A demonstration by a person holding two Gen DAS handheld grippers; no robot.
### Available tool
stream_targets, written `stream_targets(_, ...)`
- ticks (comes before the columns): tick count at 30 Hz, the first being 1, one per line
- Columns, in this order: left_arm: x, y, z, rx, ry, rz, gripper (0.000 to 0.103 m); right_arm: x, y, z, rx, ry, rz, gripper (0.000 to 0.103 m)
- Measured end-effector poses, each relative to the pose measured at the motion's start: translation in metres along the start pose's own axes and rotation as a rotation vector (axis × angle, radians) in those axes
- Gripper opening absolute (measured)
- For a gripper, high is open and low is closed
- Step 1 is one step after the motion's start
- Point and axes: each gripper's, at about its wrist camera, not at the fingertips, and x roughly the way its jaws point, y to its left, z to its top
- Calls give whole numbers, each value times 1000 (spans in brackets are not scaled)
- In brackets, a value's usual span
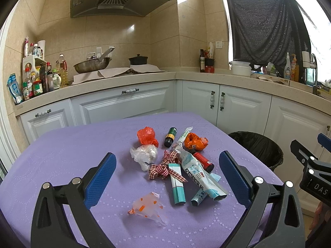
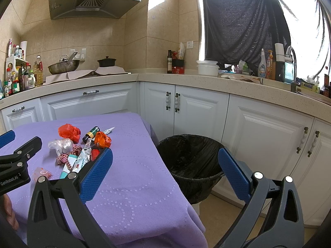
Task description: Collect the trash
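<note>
Trash (image 1: 178, 165) litters my purple bench (image 1: 62, 155); both claws, left (image 1: 167, 177) and right (image 2: 165, 177), gape empty beside the bin (image 2: 190, 157).

Bright window (image 2: 310, 10) glare at right; sharp centre, fisheye-curved edges.

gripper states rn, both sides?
Left gripper: open, holding nothing, above the trash pile.
Right gripper: open, holding nothing, facing the bin.

I see the trash pile (image 1: 173, 165) on the tabletop (image 1: 62, 155) at 12 o'clock, the bin (image 1: 258, 148) at 3 o'clock beside it.
</note>
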Motion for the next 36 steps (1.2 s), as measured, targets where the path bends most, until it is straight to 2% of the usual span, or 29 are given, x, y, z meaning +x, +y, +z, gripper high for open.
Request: stream_targets(36, 3, 2, -4, -4, 6, 1, 97, 1, 0, 1, 1, 1, 0, 100)
